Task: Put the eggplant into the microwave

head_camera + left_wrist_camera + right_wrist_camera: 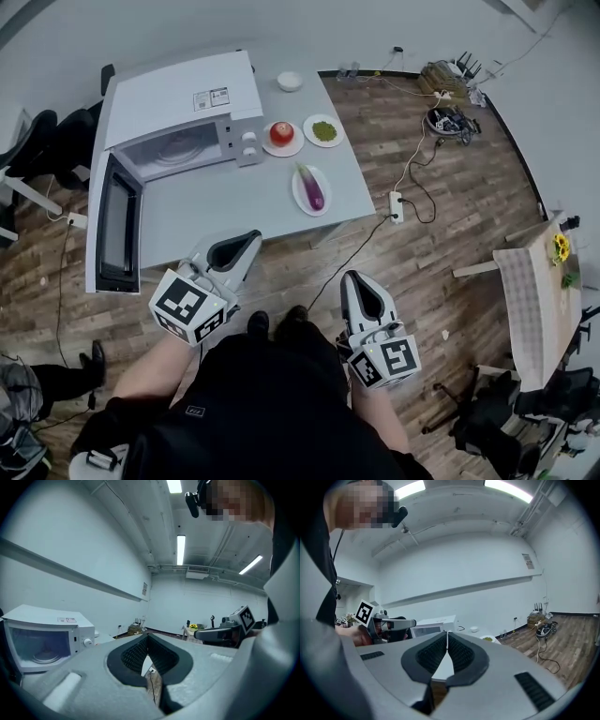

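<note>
The eggplant (312,187) is long and purple, on a white plate (300,195). Your left gripper (251,236) and right gripper (355,277) have closed, empty jaws.

Grey surface (234,211) in front of me, upper centre: tomato (282,132) on white plate (281,154), green stuff (324,131) on the plate just right of it, small white bowl (290,82) above them. Power strip (396,206) on wood floor (450,234), right of surface. Sunflowers (561,247) far right.
</note>
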`<state>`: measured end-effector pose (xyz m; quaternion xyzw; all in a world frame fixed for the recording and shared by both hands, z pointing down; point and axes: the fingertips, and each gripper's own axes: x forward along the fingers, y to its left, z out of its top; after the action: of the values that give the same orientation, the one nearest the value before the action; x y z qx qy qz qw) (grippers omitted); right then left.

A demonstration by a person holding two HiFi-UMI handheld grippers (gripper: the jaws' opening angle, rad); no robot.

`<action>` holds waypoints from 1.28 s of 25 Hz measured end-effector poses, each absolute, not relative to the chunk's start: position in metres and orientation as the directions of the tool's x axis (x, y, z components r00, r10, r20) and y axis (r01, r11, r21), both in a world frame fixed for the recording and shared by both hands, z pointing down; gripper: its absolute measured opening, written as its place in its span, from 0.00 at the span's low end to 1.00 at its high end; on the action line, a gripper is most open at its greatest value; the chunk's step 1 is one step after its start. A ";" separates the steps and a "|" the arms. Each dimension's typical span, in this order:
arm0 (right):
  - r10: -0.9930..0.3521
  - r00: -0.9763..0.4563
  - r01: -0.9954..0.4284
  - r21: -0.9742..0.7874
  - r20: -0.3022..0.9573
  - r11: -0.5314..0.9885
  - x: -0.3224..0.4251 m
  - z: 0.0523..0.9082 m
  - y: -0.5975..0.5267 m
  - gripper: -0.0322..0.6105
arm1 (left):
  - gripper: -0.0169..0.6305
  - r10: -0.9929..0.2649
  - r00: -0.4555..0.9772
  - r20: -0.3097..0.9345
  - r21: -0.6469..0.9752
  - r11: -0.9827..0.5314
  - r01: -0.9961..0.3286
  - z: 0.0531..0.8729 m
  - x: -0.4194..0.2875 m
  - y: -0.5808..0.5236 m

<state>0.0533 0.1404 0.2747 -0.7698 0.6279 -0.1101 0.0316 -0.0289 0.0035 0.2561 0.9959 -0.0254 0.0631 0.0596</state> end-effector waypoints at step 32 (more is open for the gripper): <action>-0.955 0.119 -0.952 -0.240 0.272 -0.187 0.171 0.383 0.055 0.08 | 0.04 -0.008 0.927 0.376 -0.049 -0.999 0.011 0.396 0.100 -0.072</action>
<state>0.1711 0.0547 0.3832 -0.7481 0.6374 -0.1846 0.0033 0.1001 -0.0718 0.3959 0.9812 0.0008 0.1913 -0.0249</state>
